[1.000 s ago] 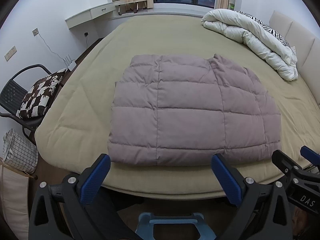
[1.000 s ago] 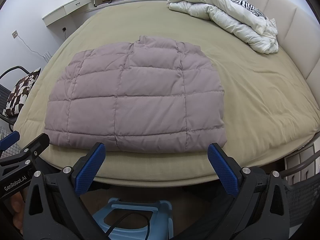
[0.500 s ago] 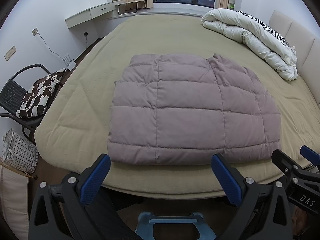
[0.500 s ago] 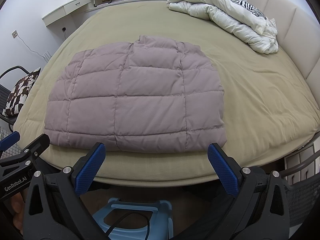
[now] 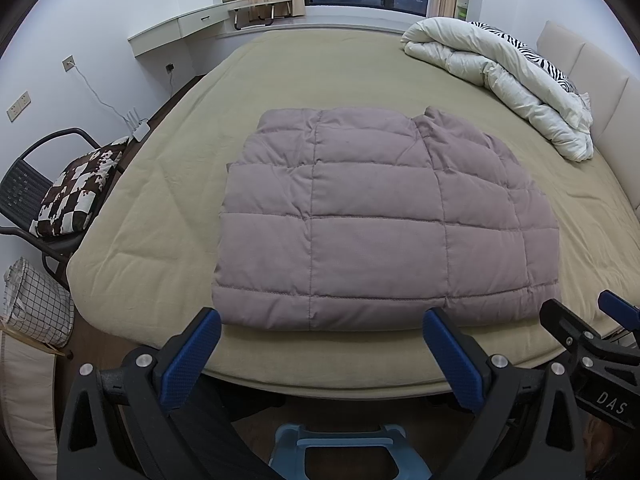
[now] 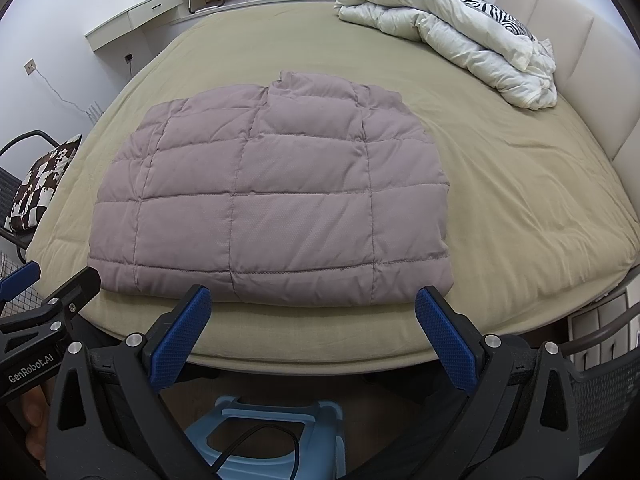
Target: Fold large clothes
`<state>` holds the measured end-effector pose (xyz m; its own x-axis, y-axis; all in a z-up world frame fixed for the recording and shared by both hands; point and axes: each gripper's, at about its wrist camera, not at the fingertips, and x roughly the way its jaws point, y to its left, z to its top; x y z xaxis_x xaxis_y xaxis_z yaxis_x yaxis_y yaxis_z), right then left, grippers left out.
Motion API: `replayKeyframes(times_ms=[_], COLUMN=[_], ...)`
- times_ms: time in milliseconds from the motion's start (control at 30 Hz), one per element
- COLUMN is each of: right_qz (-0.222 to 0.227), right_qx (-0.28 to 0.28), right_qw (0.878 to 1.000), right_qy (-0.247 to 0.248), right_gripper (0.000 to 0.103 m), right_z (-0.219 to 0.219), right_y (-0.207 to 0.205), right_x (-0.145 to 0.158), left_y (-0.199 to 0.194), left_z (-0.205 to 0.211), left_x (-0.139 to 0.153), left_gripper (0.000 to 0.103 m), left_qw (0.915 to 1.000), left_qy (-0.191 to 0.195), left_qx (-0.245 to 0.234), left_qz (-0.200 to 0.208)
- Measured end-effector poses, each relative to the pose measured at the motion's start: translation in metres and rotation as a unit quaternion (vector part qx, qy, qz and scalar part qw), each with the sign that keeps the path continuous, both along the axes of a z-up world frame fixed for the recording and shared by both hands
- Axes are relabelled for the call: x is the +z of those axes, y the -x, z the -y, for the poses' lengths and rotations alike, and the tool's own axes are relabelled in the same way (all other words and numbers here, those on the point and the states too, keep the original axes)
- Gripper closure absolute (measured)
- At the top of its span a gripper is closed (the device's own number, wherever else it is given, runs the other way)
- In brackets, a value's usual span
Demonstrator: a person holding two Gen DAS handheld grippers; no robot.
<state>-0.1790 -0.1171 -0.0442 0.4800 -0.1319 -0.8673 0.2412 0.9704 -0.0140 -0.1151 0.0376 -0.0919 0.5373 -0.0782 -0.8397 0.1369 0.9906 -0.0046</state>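
Observation:
A mauve quilted puffer jacket [image 5: 380, 220] [image 6: 272, 204] lies folded into a flat rectangle on the olive bed sheet [image 5: 168, 208] [image 6: 520, 184], its hem near the bed's front edge. My left gripper [image 5: 320, 344] hovers open just in front of that edge, level with the hem's left half, holding nothing. My right gripper [image 6: 314, 332] is open too, before the hem's right half, empty. The right gripper [image 5: 592, 332] shows at the left wrist view's right edge, and the left gripper [image 6: 44, 300] at the right wrist view's left edge.
A rumpled white duvet [image 5: 500, 76] [image 6: 452, 36] with a zebra-print pillow lies at the bed's far right by the padded headboard [image 6: 560, 52]. A chair with a checked cushion [image 5: 76, 192] and a grid-pattern basket [image 5: 36, 300] stand left. A blue stool [image 6: 272, 432] sits below.

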Motion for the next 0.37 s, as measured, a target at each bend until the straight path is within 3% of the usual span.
replayKeyframes(times_ms=[367], right_qz=[-0.001], right_qx=[-0.001], right_qw=[1.000], right_qy=[0.001], right_gripper=[0.000], right_z=[-0.0020], right_y=[-0.0013], right_x=[-0.0002], left_y=[0.0008], left_z=[0.0018], left_x=[-0.0021], left_gripper=[0.000], left_qw=[1.0000], left_qy=[0.004], left_qx=[-0.002], left_qz=[-0.003])
